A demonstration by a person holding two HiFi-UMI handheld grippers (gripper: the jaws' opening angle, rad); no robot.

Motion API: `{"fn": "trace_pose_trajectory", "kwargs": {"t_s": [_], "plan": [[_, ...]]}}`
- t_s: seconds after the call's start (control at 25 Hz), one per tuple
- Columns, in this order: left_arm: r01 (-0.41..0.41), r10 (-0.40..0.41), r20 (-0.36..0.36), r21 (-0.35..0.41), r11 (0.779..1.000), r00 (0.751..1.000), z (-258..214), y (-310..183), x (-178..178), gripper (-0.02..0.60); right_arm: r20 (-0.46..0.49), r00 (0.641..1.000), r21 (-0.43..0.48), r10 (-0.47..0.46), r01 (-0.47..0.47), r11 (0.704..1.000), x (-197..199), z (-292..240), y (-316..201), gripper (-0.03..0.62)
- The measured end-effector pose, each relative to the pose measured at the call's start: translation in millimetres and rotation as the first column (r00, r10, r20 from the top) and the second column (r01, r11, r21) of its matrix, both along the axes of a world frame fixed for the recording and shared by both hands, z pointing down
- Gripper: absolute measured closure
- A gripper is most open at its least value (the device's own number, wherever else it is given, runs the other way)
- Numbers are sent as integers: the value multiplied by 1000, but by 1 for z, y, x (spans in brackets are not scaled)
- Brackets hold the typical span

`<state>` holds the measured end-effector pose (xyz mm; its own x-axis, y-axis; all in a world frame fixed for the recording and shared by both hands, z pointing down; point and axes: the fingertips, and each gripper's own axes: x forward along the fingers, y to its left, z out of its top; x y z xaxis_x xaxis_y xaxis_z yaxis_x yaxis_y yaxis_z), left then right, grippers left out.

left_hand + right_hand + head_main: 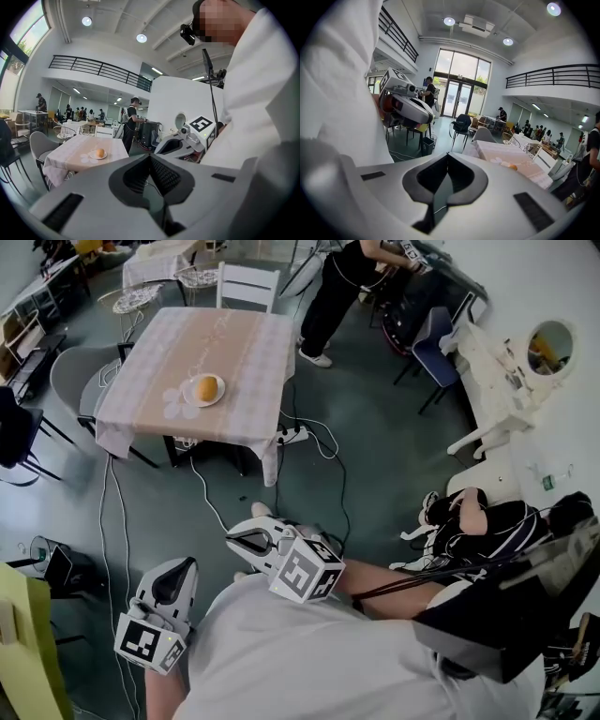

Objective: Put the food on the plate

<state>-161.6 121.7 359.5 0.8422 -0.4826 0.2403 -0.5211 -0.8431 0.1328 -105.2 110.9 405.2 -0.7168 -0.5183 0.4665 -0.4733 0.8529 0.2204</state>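
The food, a round orange-brown piece (a bun or a fruit, too small to tell), sits on the plate. The plate lies toward the near edge of the counter, on its checked cloth. Judged from how things lie, the goal looks met: the food is on the plate and needs no further carrying.

That fits how the 2 claws are held. The left claw is fully closed, pads together with nothing between them. It is kept low at the wearer's side with its tip aimed across the floor toward the counter, so its own view catches the food far off. The right claw is closed just as tightly and is just as empty. It lies across the front of the wearer's body with its tip turned to the left. Both are well apart from the counter, tucked in close, which reads as a rest pose and not a reach.

Between wearer and counter is bare floor crossed by cables. Beyond the counter, 1 person in black stands at other furniture, clear of the plate.
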Motion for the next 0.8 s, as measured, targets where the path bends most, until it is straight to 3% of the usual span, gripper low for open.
{"fn": "trace_pose_trajectory", "kwargs": {"t_s": [0.32, 0.8], "plan": [[-7, 6, -29, -37, 999, 1000, 2, -8, 11, 572, -2, 1000, -14, 7, -7, 1000, 15, 5, -4, 580], [-20, 19, -32, -49, 999, 999, 6, -61, 43, 572, -5, 998, -24, 61, -61, 998, 56, 13, -55, 580]]}}
